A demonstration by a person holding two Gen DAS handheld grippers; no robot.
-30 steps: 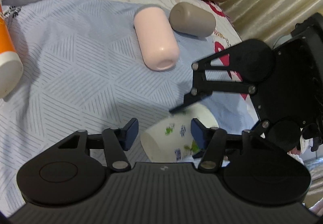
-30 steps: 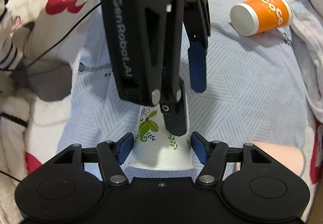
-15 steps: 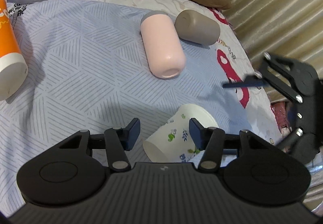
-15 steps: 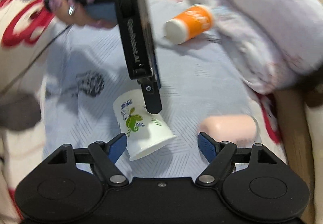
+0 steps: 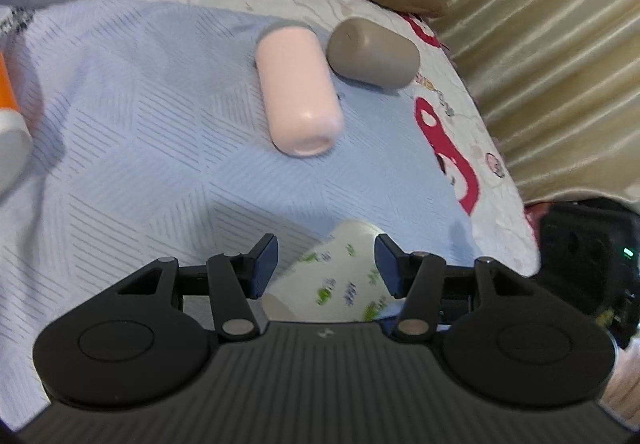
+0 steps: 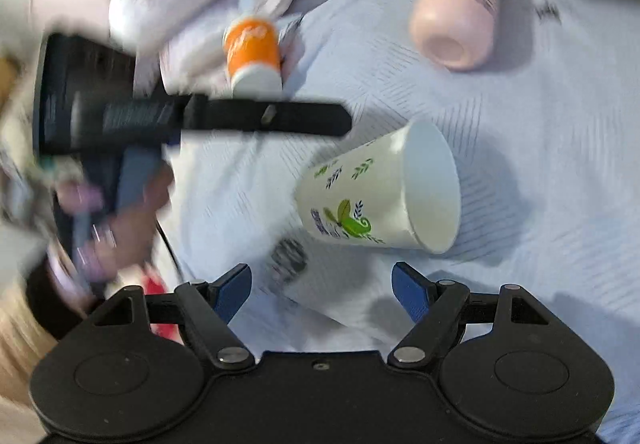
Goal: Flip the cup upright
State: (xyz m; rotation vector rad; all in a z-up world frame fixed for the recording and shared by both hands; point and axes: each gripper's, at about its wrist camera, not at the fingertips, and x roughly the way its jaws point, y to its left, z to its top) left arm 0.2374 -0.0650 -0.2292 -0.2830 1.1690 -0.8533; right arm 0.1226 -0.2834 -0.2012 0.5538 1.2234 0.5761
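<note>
Left tongs (image 5: 326, 258) spread apart, straddling the white paper cup with green leaf print (image 5: 340, 276), which lies on its side on the pale blue striped bedsheet (image 5: 140, 163). Right tongs (image 6: 322, 286) gape too, empty, short of the cup. Best close gently mid-wall so the paper won't crush, then swing the rim up. The pink tumbler (image 5: 298, 95) and the grey tumbler (image 5: 374, 53) lie well apart from it.

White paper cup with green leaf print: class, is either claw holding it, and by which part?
Neither. The white paper cup with green leaf print lies on its side; the left claw straddles it open, and the right claw is open.
</note>
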